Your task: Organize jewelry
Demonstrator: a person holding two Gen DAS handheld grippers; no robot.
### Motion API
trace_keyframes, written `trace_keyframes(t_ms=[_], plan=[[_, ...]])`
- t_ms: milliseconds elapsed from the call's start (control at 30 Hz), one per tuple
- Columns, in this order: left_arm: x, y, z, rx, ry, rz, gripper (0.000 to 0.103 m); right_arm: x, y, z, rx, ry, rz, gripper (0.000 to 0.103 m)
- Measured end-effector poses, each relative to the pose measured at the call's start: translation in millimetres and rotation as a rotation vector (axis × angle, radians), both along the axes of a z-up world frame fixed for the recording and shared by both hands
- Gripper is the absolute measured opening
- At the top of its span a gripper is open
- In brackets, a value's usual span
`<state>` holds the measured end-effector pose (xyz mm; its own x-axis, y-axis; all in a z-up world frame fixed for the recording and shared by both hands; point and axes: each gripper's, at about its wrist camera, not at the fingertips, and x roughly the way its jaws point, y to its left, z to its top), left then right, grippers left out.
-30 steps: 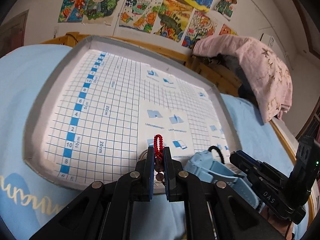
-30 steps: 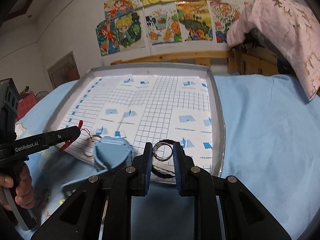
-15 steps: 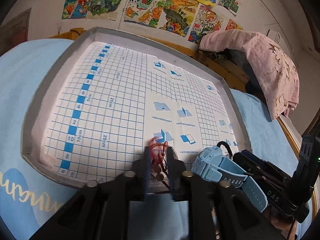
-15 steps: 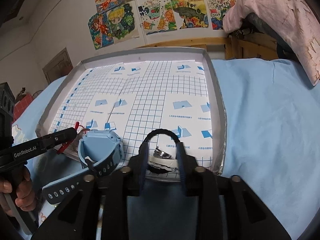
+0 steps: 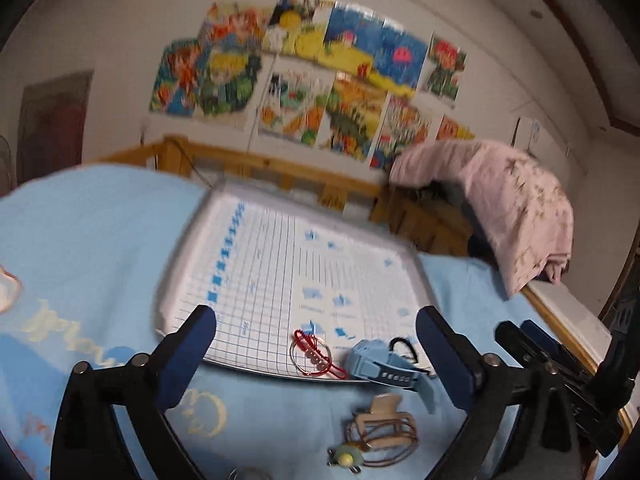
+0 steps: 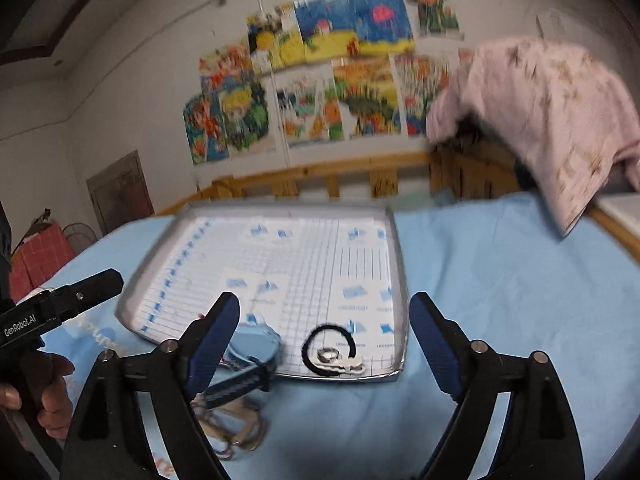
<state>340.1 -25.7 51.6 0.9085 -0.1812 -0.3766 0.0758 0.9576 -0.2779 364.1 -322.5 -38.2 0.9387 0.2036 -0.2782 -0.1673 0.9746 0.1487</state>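
Both grippers have drawn back and up from the tray (image 5: 188,264) since the earlier frames, and their jaws have just been opening; the left gripper (image 5: 316,344) and right gripper (image 6: 324,336) now stand wide with nothing between the pads. Delivered items lie along the tray's near edge: the red bead charm on its wire ring (image 5: 314,354), the blue watch (image 5: 380,362) with its strap hanging over the rim, and the black hair tie (image 6: 328,350) around a small silver ring (image 6: 327,355). Outstanding, by my judgement: a wire bracelet (image 5: 380,436) and a small green-and-yellow piece (image 5: 345,458) on the blue bedsheet (image 6: 500,300), just short of the tray. Most of the tray's gridded floor is bare, so room for placing remains ample. A wooden rail (image 6: 320,176) and a pink blanket (image 6: 540,120) stand well behind the tray.
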Motion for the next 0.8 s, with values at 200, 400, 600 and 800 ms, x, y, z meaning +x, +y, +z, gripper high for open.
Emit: trace_keyframes(t_ms=[200, 400, 600, 800], plan=[[-67.9, 10.0, 21.6, 0.030, -0.118, 0.049, 0.103, -67.5, 5.0, 21.1, 0.005, -0.131, 0.022, 0.101], [-130.2, 20.1, 25.1, 0.057, -0.170, 0.088, 0.103, -138.7, 17.9, 24.8, -0.031, -0.232, 0.009, 0.101], [-188.9, 25.6, 20.5, 0.077, -0.213, 0.106, 0.103, -196.4, 25.0, 20.9, -0.025, -0.272, 0.022, 0.101], [-236.6, 28.1, 8.2, 0.107, -0.226, 0.113, 0.103, -238.6, 29.0, 3.7, -0.031, -0.262, 0.022, 0.101]])
